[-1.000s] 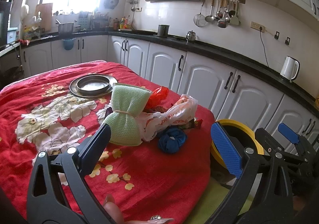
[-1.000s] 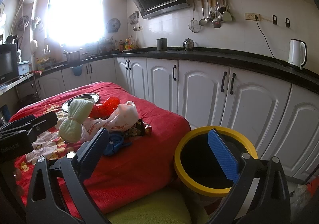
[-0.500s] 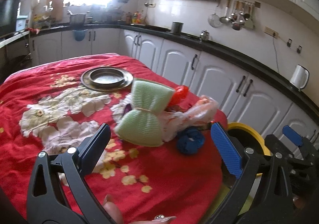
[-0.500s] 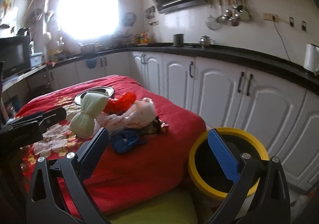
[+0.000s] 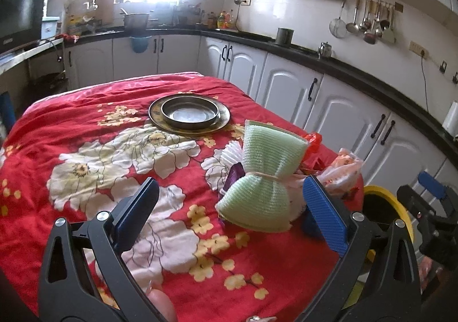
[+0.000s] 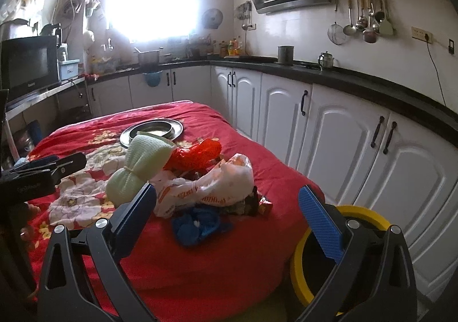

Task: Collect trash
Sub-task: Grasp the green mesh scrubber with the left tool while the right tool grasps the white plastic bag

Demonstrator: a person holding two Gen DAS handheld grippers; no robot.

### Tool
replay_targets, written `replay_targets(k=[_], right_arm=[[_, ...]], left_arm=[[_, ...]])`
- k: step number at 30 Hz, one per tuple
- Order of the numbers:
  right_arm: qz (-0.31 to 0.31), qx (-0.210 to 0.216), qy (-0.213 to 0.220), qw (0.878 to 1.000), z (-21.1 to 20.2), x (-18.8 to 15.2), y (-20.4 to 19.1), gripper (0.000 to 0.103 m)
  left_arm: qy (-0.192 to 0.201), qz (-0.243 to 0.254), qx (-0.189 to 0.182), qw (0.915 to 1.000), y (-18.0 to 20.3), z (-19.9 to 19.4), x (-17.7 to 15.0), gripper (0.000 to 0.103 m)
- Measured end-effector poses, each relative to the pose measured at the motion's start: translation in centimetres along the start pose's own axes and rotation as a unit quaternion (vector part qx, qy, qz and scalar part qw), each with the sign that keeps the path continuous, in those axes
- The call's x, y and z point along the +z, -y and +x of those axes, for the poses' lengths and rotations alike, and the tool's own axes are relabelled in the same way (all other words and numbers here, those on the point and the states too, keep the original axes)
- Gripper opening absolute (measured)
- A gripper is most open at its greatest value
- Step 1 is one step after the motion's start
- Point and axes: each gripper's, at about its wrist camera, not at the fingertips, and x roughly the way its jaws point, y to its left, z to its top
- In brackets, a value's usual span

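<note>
Closer now, green sponge stands tilted, long axis upright.

red cloth (white and yellow flowers), pale green sponge, yellow-rimmed bin.

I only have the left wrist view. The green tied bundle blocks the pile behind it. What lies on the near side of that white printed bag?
Observer: A crumpled blue item lies on the red cloth just in front of the white printed bag.
Operator: Is the bin mouth clear?
Observer: The yellow-rimmed bin stands open beside the table; its inside is dark, so I cannot tell what it holds.
Operator: Are the right tongs holding anything?
Observer: No, the right tongs are open and holding nothing, with the blue item between their tips in view.
</note>
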Motion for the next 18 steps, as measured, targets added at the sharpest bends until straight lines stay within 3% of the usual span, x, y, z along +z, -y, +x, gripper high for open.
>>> replay_targets(k=[9,12,18], right_arm=[[0.016,0.014,-0.048,0.999,4.5,0.2,2.8,0.096],[0.018,0.03,-0.06,0.998,5.7,0.3,3.3,0.089],[0.028,0.054,-0.079,0.995,8.2,0.6,4.0,0.083]], left_arm=[[-0.033,0.017,-0.012,0.9992,1.1,4.7,0.8,0.092],[-0.043,0.028,-0.007,0.9987,1.6,5.9,0.7,0.092],[-0.055,0.034,-0.017,0.9977,2.2,7.4,0.4,0.091]])
